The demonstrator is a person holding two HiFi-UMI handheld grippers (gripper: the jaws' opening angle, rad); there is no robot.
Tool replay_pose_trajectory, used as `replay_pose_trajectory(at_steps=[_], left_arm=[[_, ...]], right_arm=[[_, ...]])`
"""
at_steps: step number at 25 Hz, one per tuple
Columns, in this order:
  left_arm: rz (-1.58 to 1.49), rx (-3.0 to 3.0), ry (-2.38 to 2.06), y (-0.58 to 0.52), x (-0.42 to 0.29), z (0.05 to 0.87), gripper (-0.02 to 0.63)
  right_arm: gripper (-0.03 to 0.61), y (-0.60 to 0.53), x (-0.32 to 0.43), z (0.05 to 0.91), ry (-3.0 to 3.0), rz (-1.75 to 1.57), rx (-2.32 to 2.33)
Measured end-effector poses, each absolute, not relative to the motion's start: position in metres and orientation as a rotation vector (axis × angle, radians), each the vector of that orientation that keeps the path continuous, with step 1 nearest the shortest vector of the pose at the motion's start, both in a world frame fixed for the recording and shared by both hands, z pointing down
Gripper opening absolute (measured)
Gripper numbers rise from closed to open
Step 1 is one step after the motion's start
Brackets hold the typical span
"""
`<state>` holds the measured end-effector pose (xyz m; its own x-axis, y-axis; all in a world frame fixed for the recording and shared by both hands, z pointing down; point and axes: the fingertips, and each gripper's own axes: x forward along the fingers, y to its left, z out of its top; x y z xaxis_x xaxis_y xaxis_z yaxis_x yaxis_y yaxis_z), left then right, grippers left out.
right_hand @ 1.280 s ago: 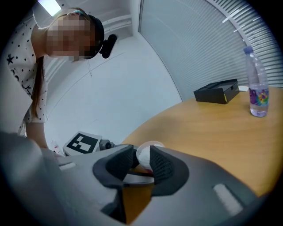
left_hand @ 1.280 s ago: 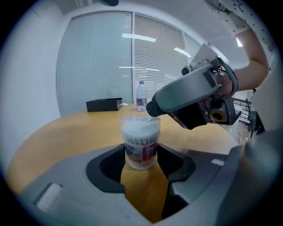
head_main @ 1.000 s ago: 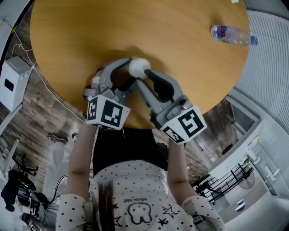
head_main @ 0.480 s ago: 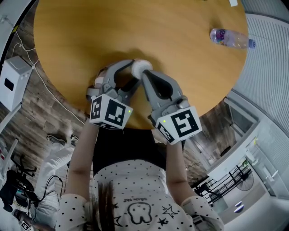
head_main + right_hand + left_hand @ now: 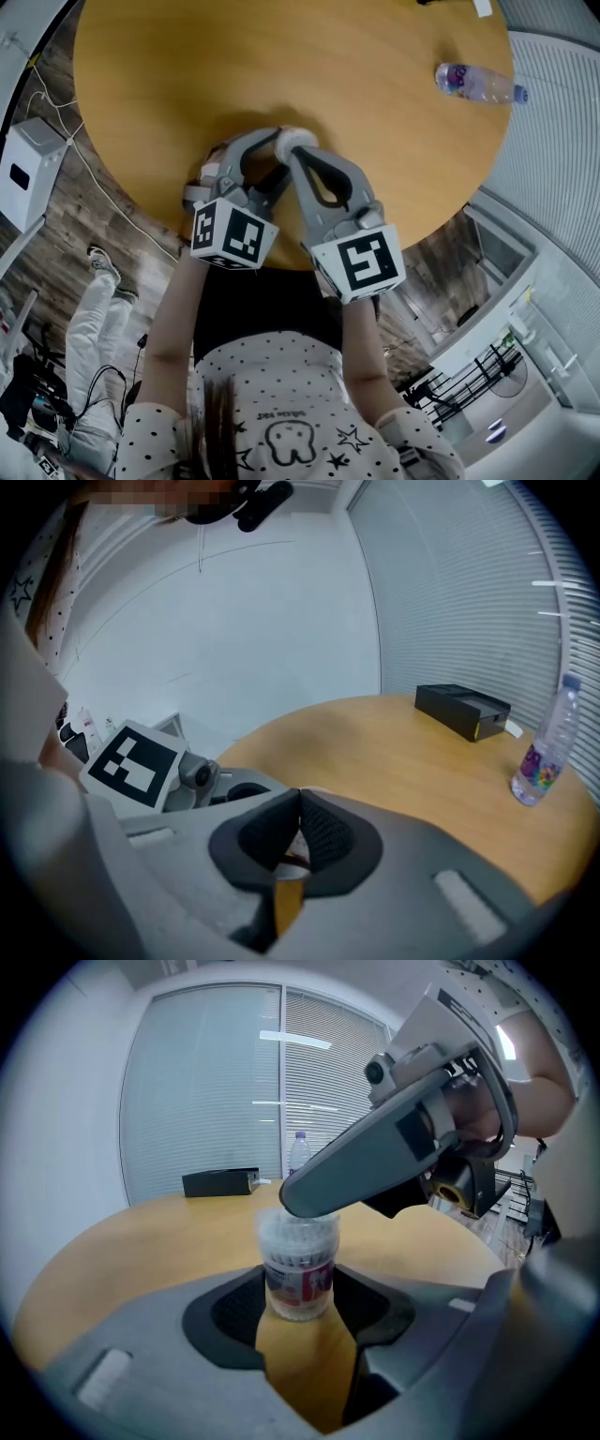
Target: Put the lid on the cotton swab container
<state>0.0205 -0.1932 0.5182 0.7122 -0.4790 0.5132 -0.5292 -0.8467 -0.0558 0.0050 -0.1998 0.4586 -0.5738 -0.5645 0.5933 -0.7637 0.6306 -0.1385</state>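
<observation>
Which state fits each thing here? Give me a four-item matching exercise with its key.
Things:
1. cotton swab container
2. right gripper
3. water bottle
4. black box

States:
A. standing upright on the table
B. jaws together
C. lying flat on the table
D. held in the left gripper

Pairs: 1-D, 2-B, 3-A, 4-C

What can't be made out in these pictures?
- Lid seating on the cotton swab container: left gripper view, the right gripper covers its top.
- Container in right gripper view: nearly hidden behind the shut jaws.
- Bottle label print: head view, too small.
</observation>
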Motion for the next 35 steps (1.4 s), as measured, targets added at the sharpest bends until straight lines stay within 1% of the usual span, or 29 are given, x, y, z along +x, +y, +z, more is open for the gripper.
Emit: replay_pose_trajectory(at_steps=[4, 9, 19, 32, 35], left_arm=[[0.804, 2.82, -0.831, -0.1922, 0.0189, 0.5176, 0.236], [0.804, 2.82, -0.828, -0.1925, 0.0186, 0.5172, 0.236], [0.811, 2.818, -0.826, -0.1927, 0.0195, 0.5184, 0.236], [0.829, 2.819, -0.823, -0.1934, 0.0196, 0.5195, 0.237], [0.832, 2.823, -0.818, -0.1924, 0.0202, 0.5199, 0.238]], right_arm=[[0.005, -0.2015, -0.0012, 0.4557, -2.344, 0.495, 1.036], [0.005, -0.1981, 0.003, 0.4618, -2.322, 0.532, 1.017], [0.005, -0.2019, -0.0019, 0.4551, -2.349, 0.466, 1.037], [0.003, -0.1996, 0.0055, 0.4599, -2.412, 0.586, 1.107], [0.005, -0.1985, 0.0013, 0.4558, -2.415, 0.545, 1.082]])
